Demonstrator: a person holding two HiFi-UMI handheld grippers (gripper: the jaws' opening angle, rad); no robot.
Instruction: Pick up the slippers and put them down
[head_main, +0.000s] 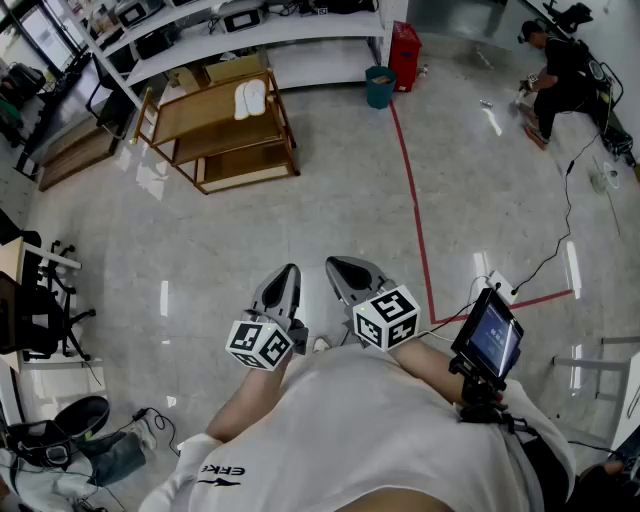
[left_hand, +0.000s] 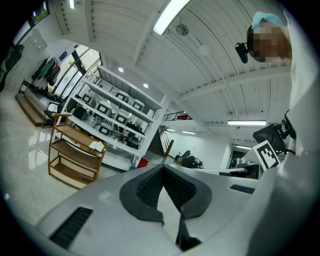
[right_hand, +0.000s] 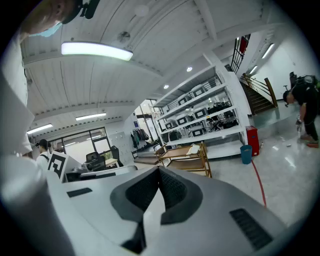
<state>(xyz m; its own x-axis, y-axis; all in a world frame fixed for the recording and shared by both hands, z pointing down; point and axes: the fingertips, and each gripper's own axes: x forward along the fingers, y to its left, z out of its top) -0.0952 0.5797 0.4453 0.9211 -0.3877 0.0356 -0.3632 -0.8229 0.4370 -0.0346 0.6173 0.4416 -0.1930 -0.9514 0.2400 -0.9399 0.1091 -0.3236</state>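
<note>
Over the floor, left gripper and right gripper both closed, empty.

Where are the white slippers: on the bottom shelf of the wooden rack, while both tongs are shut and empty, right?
Not the bottom shelf: the head view shows the white slippers on the top shelf of the wooden rack. The left tongs and right tongs are shut and empty, as you said.

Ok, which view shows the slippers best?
The head view: the white slippers lie side by side on the wooden rack's top shelf, seen from above. Both gripper views show only a small pale shape on that rack.
</note>
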